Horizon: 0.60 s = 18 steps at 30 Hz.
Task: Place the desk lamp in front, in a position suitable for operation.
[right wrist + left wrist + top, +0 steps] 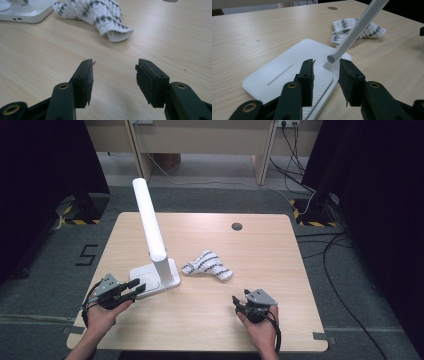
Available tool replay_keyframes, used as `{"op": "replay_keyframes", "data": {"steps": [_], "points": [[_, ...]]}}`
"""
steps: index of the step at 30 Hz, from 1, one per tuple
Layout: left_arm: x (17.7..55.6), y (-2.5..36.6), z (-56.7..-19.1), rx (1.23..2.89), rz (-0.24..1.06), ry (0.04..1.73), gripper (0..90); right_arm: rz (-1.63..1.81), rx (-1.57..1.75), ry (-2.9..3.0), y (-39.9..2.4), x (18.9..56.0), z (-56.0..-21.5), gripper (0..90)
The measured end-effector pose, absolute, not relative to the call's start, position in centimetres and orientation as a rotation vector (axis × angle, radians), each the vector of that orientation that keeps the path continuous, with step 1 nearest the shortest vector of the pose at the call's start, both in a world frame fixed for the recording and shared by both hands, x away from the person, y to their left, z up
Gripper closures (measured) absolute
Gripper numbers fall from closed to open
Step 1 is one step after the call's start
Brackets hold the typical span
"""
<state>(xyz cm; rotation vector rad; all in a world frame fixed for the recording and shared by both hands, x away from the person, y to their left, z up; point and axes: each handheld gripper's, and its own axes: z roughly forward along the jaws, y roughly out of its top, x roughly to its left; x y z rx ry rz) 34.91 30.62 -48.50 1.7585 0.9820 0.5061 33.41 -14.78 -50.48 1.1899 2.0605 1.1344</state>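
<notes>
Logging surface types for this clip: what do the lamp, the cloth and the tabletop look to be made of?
Lamp: likely plastic, smooth matte white, with a moulded ribbed panel on its base.
Cloth: soft knit or waffle-textured fabric, white with dark pattern; it lies crumpled in folds.
Tabletop: pale wood-grain surface, probably laminate; the even, low-sheen streaked grain suggests so.

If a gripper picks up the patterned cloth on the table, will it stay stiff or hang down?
The patterned cloth lies crumpled in soft folds, so it will probably droop from wherever it is pinched. It looks thin and light. Its textured knit should give the pads some grip, so slipping seems unlikely.
</notes>
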Motion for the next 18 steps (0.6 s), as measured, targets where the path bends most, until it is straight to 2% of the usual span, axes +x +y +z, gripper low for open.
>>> {"op": "replay_keyframes", "data": {"steps": [9,12,16,18], "points": [[38.1,31.4,-48.2,1.8,0.509,1.046,73.5,1.155,1.156,2.089,-13.7,33.5,-49.9,48.4],[39.8,31.9,-48.1,1.833,0.523,1.066,81.6,1.166,1.15,2.114,-13.0,33.6,-49.8,51.5],[42.6,32.4,-48.2,1.893,0.539,1.109,88.2,1.177,1.122,2.157,-11.6,34.0,-49.6,59.9],[44.5,32.6,-48.4,1.906,0.534,1.146,89.2,1.178,1.106,2.18,-10.4,34.4,-49.4,68.4]]}}
